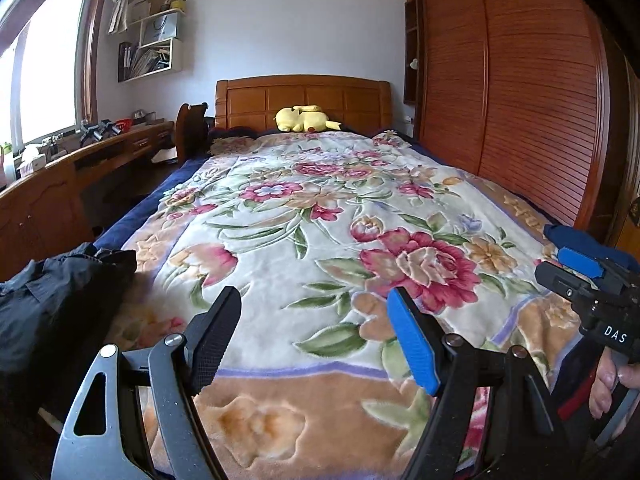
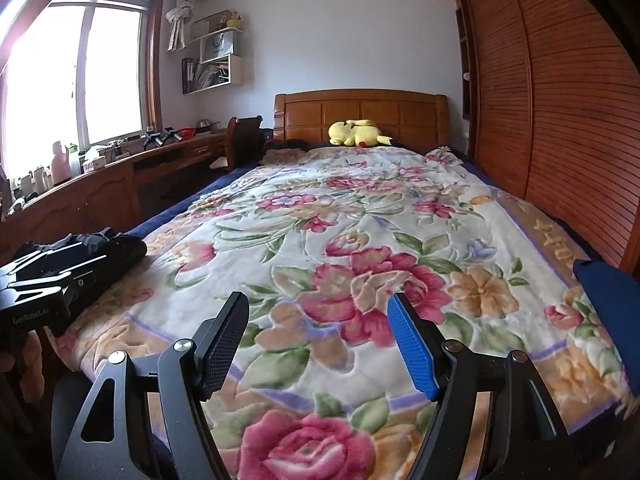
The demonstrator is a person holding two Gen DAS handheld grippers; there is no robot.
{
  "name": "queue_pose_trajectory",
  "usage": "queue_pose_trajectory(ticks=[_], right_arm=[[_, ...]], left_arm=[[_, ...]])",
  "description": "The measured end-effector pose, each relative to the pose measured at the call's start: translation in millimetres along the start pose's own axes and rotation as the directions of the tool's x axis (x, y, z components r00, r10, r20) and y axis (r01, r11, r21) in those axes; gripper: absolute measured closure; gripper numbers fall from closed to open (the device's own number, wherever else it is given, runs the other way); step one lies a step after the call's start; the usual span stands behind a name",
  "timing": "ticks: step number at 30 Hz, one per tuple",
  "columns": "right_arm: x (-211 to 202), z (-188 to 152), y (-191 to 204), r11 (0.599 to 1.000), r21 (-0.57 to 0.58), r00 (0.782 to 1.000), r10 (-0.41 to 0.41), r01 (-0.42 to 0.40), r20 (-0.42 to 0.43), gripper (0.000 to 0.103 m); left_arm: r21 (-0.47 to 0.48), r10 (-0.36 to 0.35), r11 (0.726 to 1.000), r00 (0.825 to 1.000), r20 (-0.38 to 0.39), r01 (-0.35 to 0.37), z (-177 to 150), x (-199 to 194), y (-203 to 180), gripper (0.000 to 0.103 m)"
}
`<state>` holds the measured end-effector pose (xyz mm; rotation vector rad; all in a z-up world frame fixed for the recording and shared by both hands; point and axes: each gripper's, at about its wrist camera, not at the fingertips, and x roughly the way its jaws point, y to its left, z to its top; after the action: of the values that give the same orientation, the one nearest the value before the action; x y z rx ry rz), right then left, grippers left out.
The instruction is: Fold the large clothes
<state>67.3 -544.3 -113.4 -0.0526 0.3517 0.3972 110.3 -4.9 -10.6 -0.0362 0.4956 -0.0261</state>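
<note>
Plush floral blanket (image 1: 320, 216) covers the bed, middle wide open for spreading. Dark garment (image 1: 60, 300), likely a jacket, sits crumpled at the blanket's near-left edge; a navy item (image 2: 612, 300) lies at its near-right edge. Left gripper (image 1: 316, 340) and right gripper (image 2: 320, 344) hover over the near border, jaws apart, empty. Risk: pinching blanket pile with the cloth, or dragging it off the edge.
</note>
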Motion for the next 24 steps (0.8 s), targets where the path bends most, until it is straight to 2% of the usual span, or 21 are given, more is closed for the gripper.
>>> queue_pose_trajectory(ticks=[6, 12, 24], right_arm=[[3, -2, -7, 1.0, 0.001, 1.0, 0.001, -0.001, -0.004, 0.029], [19, -3, 7, 1.0, 0.001, 1.0, 0.0, 0.0, -0.012, 0.029], [19, -4, 10, 1.0, 0.012, 1.0, -0.006, 0.006, -0.002, 0.029]], left_arm=[[-0.004, -0.003, 1.0, 1.0, 0.001, 0.003, -1, 0, 2, 0.026], [0.001, -0.008, 1.0, 1.0, 0.011, 0.008, 0, -5, 0, 0.026], [0.009, 0.003, 1.0, 0.998, 0.055, -0.004, 4, -15, -7, 0.026]])
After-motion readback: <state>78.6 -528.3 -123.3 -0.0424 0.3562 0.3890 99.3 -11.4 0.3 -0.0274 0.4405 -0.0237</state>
